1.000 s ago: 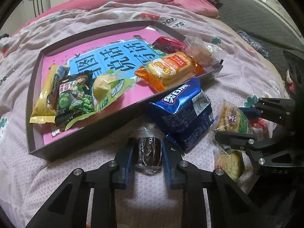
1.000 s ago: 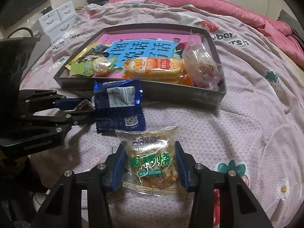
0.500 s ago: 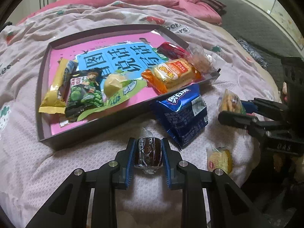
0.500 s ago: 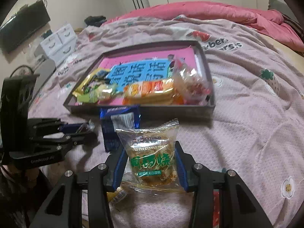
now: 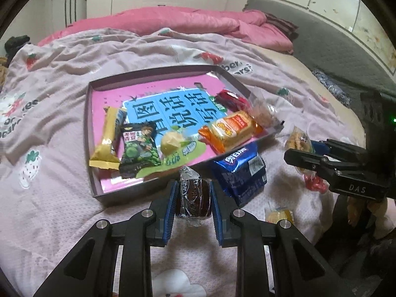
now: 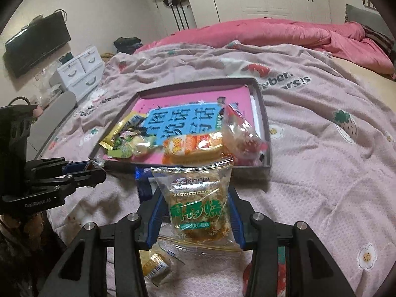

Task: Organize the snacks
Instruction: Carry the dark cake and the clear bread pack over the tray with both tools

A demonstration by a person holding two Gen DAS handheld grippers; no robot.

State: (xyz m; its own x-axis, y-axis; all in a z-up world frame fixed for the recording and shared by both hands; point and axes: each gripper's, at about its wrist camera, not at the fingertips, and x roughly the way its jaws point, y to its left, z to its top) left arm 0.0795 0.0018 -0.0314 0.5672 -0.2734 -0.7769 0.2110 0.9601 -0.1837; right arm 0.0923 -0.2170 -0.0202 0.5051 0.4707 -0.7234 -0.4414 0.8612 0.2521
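My left gripper (image 5: 193, 198) is shut on a small dark chocolate cake (image 5: 193, 195) in clear wrap, held above the bedspread just in front of the shallow dark tray (image 5: 116, 199). My right gripper (image 6: 195, 210) is shut on a clear packet with green lettering, a meat floss cake (image 6: 198, 203), lifted off the bed near the tray (image 6: 268, 153). The tray holds several snacks on a pink and blue sheet: a yellow bar (image 5: 106, 138), a green pea packet (image 5: 138, 148), an orange cracker pack (image 5: 230, 131). Seen from the left wrist, the right gripper (image 5: 299, 152) grips its packet.
A blue cookie pack (image 5: 241, 173) lies on the bedspread against the tray's near wall. A small yellow cake (image 5: 279, 215) and a red sweet (image 5: 313, 183) lie to its right. A pink quilt (image 5: 198, 22) is bunched at the far side. White drawers (image 6: 79, 71) stand left of the bed.
Both grippers have risen from the bed with their snacks still held. The views now take in more of the room, and the tray looks smaller and farther.
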